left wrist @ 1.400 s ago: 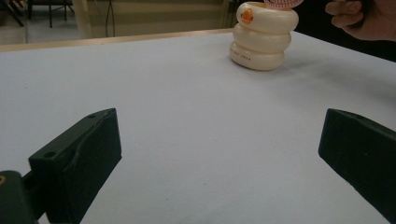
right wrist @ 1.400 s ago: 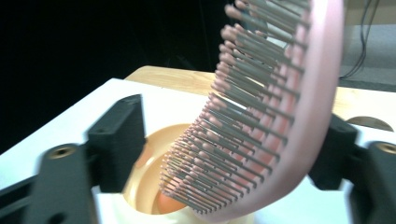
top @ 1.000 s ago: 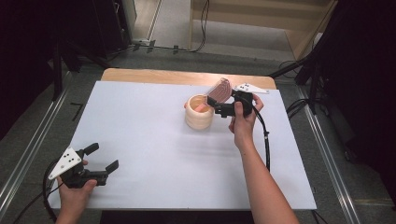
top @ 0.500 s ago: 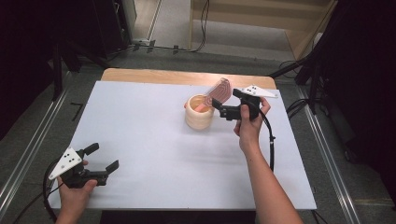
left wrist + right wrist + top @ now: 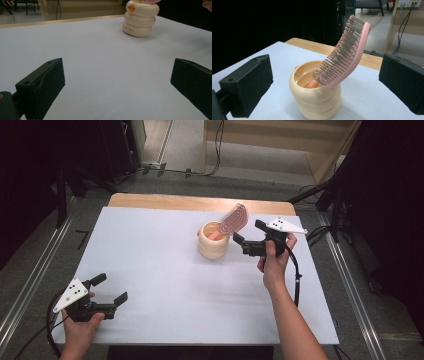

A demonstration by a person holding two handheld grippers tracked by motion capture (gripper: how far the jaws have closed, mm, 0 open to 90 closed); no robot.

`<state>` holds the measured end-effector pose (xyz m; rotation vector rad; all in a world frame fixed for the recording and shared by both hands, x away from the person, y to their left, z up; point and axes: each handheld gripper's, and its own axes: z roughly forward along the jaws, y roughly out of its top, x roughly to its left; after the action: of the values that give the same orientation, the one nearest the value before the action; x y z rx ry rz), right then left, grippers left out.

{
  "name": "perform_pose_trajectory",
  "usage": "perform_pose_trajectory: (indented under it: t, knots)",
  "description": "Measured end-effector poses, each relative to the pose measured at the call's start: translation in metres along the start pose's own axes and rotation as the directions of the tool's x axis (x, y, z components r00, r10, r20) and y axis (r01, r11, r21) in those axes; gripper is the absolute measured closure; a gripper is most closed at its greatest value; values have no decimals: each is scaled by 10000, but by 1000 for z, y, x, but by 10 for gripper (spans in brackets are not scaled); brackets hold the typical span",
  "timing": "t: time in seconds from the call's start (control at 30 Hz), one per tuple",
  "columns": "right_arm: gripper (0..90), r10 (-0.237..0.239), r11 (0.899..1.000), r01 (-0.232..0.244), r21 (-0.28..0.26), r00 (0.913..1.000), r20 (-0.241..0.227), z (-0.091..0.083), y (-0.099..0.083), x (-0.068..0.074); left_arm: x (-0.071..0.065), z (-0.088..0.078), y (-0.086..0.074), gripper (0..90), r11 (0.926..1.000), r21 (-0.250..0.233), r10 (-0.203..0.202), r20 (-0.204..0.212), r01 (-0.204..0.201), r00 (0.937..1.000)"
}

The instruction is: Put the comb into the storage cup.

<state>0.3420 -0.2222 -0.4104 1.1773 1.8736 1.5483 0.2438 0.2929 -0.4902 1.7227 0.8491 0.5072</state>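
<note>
Hairbrush [image 5: 344, 55] stands handle-down in the cream holder [image 5: 315, 100], head leaning over the rim. Right gripper [image 5: 248, 239] just beside it, jaws wide, empty. Left gripper [image 5: 110, 289] idle, also wide. Risk: bumping the overhanging head tips the holder.

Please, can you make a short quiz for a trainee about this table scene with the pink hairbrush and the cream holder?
1. True or false: the pink hairbrush lies flat on the white table.
2. Which gripper is nearer the cream holder? A) left gripper B) right gripper
3. Fill in: the jaws of the right gripper stand ____, holding nothing.

Key:
1. False: it stands tilted, handle down inside the holder.
2. B: it is just beside the holder, while the left gripper rests at the table's near left corner.
3. open
</note>
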Motion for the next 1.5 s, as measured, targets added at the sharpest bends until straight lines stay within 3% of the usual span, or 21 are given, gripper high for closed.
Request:
perform_pose_trajectory:
  t: [0.93,1.5]
  knots:
    - [0,-279,9992,287,-263,9990,339,-56,-28,-8,-1,0,0,0,10000,57,79,-23,-79,10000]
    - [0,-25,9995,40,-316,9989,475,-87,-55,-17,-1,1,0,0,9999,77,102,-23,-102,9999]
